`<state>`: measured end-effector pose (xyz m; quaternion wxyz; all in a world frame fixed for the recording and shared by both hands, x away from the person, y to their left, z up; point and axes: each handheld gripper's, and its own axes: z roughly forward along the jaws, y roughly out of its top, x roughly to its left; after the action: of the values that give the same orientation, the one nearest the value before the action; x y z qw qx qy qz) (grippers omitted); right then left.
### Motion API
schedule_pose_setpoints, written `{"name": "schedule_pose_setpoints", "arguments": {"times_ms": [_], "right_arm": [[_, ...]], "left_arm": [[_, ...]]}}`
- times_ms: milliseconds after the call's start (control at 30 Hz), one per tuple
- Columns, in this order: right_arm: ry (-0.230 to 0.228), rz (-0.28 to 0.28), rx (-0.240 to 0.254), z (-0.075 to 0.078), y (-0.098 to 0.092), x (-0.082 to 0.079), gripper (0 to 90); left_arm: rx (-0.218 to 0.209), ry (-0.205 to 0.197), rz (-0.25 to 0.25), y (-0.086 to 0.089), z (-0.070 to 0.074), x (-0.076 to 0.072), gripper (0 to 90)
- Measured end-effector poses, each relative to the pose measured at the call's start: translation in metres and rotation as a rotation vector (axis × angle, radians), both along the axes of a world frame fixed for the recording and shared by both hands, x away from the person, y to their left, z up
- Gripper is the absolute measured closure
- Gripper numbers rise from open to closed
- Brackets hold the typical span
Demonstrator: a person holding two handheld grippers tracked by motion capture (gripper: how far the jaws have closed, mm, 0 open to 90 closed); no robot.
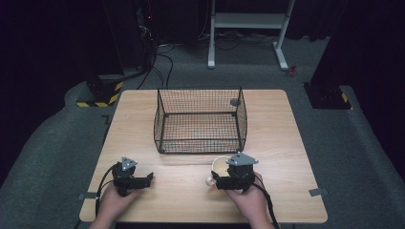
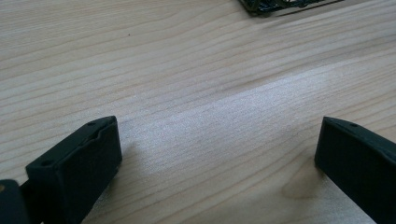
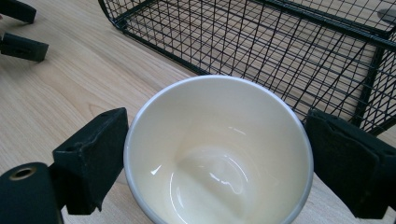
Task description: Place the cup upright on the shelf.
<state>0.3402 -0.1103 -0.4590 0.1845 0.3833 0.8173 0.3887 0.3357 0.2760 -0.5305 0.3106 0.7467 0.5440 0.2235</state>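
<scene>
A cream cup (image 1: 220,165) stands upright on the wooden table (image 1: 181,191), just in front of the black wire basket (image 1: 199,142). My right gripper (image 1: 220,172) has its jaws pressed against both sides of the cup (image 3: 219,154), whose inside is empty; the right gripper (image 3: 215,122) is shut on it. My left gripper (image 1: 148,179) rests low over the table at the front left, its jaws wide apart with only bare wood between them; in its own view the left gripper (image 2: 219,140) is open. The left gripper (image 3: 33,28) also appears far off at the top left of the right gripper view.
The basket (image 3: 261,42) is empty and open at the top, standing mid-table; its corner (image 2: 275,5) shows at the top of the left gripper view. A small dark disc (image 1: 234,101) sits by the basket's far right corner. A white desk frame (image 1: 248,28) stands on the floor beyond.
</scene>
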Motion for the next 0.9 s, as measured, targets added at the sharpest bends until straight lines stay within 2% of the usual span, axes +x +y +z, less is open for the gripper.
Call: {"name": "schedule_pose_setpoints", "arguments": {"times_ms": [533,767,900], "right_arm": [[0.0,0.011,0.008,-0.004,-0.0009,0.002,8.5],[0.044,0.008,0.036,-0.0047,-0.0026,0.0051,8.1],[0.047,0.007,0.036,-0.0047,-0.0026,0.0053,8.1]], "left_arm": [[0.0,0.0,0.0,0.0,0.0,0.0,0.9],[0.0,0.0,0.0,0.0,0.0,0.0,0.8],[0.0,0.0,0.0,0.0,0.0,0.0,0.9]]}}
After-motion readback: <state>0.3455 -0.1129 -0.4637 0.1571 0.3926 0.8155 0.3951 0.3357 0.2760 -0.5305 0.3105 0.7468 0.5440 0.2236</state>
